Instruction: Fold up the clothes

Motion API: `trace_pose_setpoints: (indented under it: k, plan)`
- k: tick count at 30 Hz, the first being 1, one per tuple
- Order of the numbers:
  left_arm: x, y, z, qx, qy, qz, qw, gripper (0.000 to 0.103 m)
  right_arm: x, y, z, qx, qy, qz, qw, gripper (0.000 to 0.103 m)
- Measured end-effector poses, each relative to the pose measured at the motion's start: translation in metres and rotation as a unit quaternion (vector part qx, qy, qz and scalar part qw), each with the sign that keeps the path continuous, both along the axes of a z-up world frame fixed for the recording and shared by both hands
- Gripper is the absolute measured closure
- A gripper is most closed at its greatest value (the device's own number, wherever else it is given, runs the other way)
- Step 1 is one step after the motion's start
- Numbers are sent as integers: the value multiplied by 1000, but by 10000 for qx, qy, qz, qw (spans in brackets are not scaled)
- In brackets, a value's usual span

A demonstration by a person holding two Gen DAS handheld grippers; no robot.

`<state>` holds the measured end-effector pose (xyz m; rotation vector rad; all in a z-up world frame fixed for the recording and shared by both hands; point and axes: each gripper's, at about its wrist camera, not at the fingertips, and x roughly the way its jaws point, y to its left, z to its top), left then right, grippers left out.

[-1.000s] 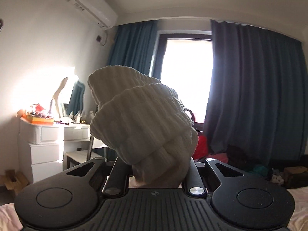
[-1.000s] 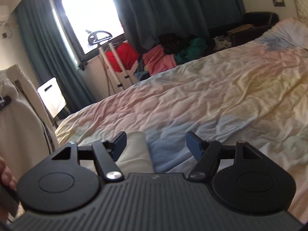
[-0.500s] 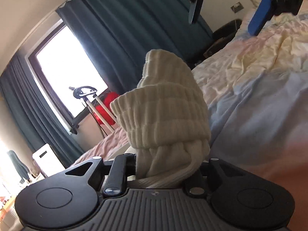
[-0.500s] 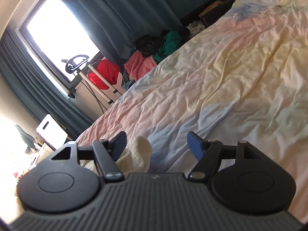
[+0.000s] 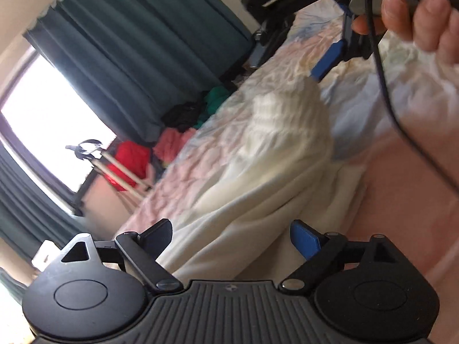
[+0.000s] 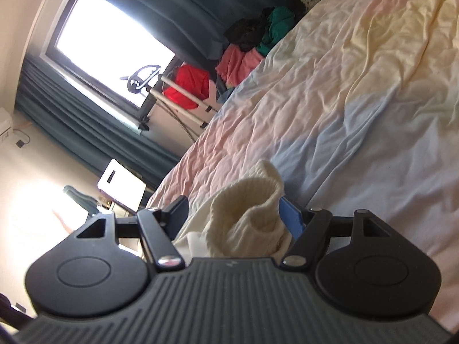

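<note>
Left wrist view: left gripper (image 5: 231, 233) with jaws spread wide, nothing between the pads; cream knit garment (image 5: 258, 177) lies slack across the pastel bedsheet (image 5: 352, 106), running ahead from just under the jaws. Ribbed end of the garment reaches toward the right gripper (image 5: 330, 60), seen from outside at top right with the person's hand (image 5: 416, 14) and a black cable (image 5: 384, 86). Frame is motion-blurred; garment type and edges not legible, and contact between garment and left pads cannot be told.

Right wrist view: right gripper (image 6: 232, 215), jaws at middling width with a ribbed cuff (image 6: 252, 215) of the garment bunched between them; whether the pads actually pinch it cannot be told. Gripper body hides the rest of the cloth.

Risk, judged: cuff may slide out if lifted on a loose hold; cable may snag the fabric; blind grasp may gather several layers and skew the fold.
</note>
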<state>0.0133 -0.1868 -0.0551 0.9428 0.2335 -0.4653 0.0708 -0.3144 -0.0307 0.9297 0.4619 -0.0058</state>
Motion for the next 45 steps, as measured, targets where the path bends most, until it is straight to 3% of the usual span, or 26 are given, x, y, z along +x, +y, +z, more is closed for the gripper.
trace_pose_setpoints:
  k: [2,5,8,10,13,18,20,25,32,34,41,45]
  plan:
    - [13,22,2,-10,83,101,9999,24,2,9,-2,-136,31,71,9999,20]
    - [24,51,9,-233,230,-28,9995,34,1,24,0,-592,24,-52,9982,20]
    - [13,60,0,54,429,-234,9988,37,2,33,1,-832,47,-138,9964,20]
    - [6,65,-7,271,573,-370,9973,44,4,39,-1,-980,101,-179,9950,20]
    - [-9,81,-15,255,811,-495,9952,45,9,48,-10,-1189,322,-280,9920,20]
    - [1,105,-18,-37,1076,-626,9922,45,17,56,-25,-1413,626,-418,9871,19]
    - [2,112,-16,-135,1178,-663,9907,45,15,55,-26,-1308,691,-424,9881,19]
    - [-21,123,-11,-308,1469,-703,9862,45,1,46,-31,-421,675,-639,9948,18]
    - [-23,141,1,-615,1964,-677,9763,45,19,54,-59,164,1092,170,9937,18]
    - [-23,146,3,-694,2018,-666,9747,43,23,57,-66,30,1144,168,9933,9]
    - [-30,154,4,-780,2026,-603,9743,41,43,66,-74,92,1068,565,9926,4]
    - [-30,156,4,-802,2034,-534,9743,40,35,72,-50,-72,476,704,9964,6]
